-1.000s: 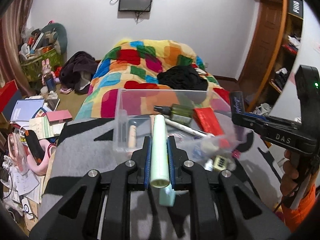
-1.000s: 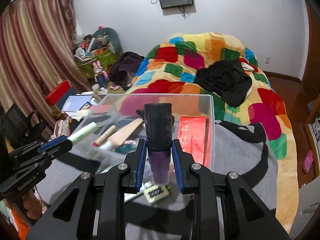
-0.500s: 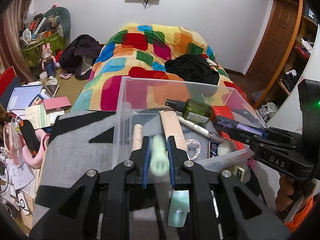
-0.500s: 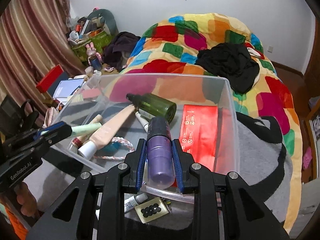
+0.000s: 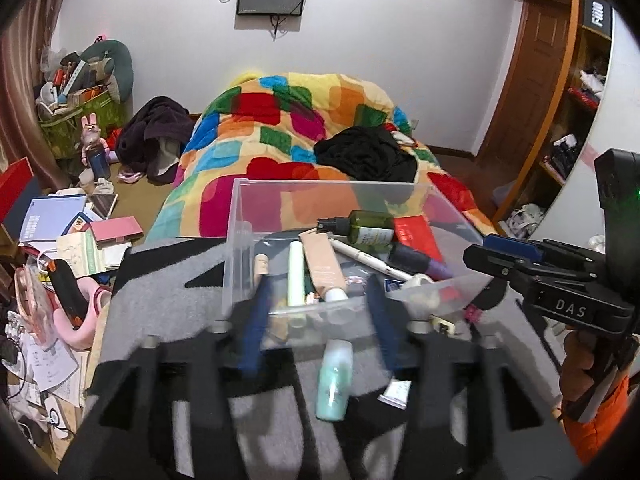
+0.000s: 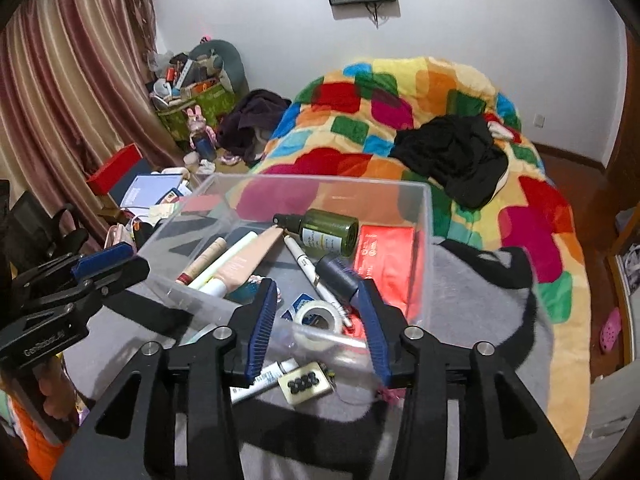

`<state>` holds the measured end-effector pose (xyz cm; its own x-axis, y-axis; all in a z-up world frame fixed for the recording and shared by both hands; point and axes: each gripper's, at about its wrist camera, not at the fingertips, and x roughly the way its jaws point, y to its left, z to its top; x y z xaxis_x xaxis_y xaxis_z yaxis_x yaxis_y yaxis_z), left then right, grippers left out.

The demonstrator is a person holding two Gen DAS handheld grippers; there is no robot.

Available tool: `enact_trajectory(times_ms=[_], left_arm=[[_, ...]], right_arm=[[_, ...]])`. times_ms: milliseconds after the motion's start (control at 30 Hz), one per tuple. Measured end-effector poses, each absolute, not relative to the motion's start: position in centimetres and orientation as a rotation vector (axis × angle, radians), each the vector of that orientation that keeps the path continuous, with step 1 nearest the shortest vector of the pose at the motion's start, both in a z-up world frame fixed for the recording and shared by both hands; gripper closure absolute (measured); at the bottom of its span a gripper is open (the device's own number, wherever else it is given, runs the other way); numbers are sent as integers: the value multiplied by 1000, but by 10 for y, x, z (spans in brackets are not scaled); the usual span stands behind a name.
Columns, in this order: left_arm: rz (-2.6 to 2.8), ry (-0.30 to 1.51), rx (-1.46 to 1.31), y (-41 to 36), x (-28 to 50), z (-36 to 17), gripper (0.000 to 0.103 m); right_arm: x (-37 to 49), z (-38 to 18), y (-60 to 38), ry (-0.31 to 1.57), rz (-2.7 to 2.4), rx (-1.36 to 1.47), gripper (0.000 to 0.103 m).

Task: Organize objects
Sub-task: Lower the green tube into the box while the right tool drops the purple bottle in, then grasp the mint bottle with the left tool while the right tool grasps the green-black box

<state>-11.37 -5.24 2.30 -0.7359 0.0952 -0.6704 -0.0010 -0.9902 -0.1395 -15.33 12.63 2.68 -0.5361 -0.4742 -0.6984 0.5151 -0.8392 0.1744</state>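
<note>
A clear plastic bin [image 5: 248, 240] [image 6: 426, 240] stands on a grey and black blanket. In it lie a pale green tube [image 5: 296, 272] [image 6: 228, 258], a dark purple bottle [image 5: 416, 260] [image 6: 338, 276], a green spray bottle [image 6: 328, 230], a beige tube [image 5: 322, 260], a white pen [image 6: 304, 264], a red packet [image 6: 386, 264] and a tape roll [image 6: 320, 316]. My left gripper [image 5: 316, 312] is open and empty at the bin's near wall. My right gripper [image 6: 316, 316] is open and empty over the bin's near right corner.
On the blanket before the bin lie a mint bottle [image 5: 334, 380], a white tube [image 6: 264, 376] and a small card with black dots [image 6: 306, 384]. A bed with a patchwork quilt [image 6: 400, 120] is behind. Boxes and papers [image 5: 60, 220] clutter the floor at left.
Both grippers opened and drew back. The pale green tube dropped from the left gripper into the bin, and the purple bottle dropped from the right gripper into the bin.
</note>
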Motion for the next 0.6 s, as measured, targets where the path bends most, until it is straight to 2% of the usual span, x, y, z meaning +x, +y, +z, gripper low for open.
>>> enact_trajectory(times_ms=[200, 600], left_arm=[[2881, -141, -1117, -46, -98, 21, 46], [2753, -65, -1379, -44, -93, -44, 46]], right_arm=[[-126, 35, 137, 102, -2362, 978, 50], [-110, -23, 125, 275, -2246, 1102, 50]])
